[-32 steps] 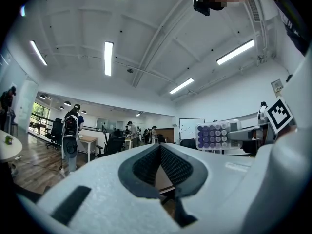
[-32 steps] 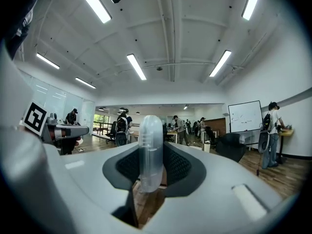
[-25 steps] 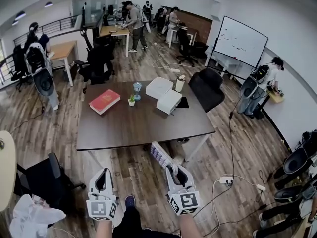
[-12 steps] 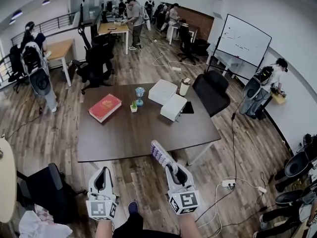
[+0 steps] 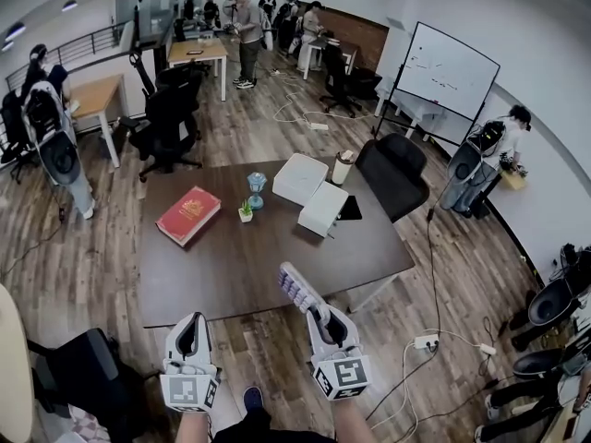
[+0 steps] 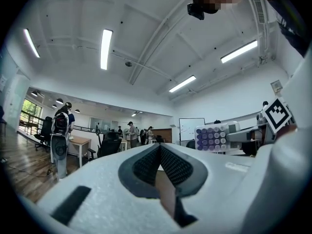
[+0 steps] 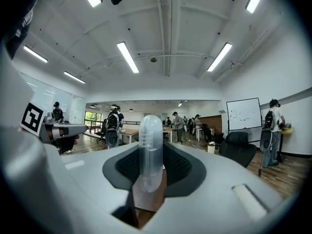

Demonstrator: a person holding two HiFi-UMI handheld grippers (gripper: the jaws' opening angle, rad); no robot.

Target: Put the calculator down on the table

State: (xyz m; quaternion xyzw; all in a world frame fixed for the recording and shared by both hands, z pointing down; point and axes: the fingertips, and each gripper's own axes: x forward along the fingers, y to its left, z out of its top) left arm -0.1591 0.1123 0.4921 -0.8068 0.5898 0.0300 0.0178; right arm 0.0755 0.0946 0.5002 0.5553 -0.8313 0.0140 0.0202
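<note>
Right gripper view: right gripper point(image 7: 151, 169) is clamped on the calculator point(image 7: 150, 147), which stands edge-on between the jaws and pokes out ahead of them. Head view shows the calculator up in the air at the near edge of the surface point(image 5: 240, 257), ahead of that gripper, not resting on it. Left gripper point(image 6: 159, 149) has its jaws together with nothing between them, alongside the right one.

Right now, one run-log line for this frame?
right gripper: shut on calculator | left gripper: shut, empty | calculator: held up edge-on between jaws, not yet on table
</note>
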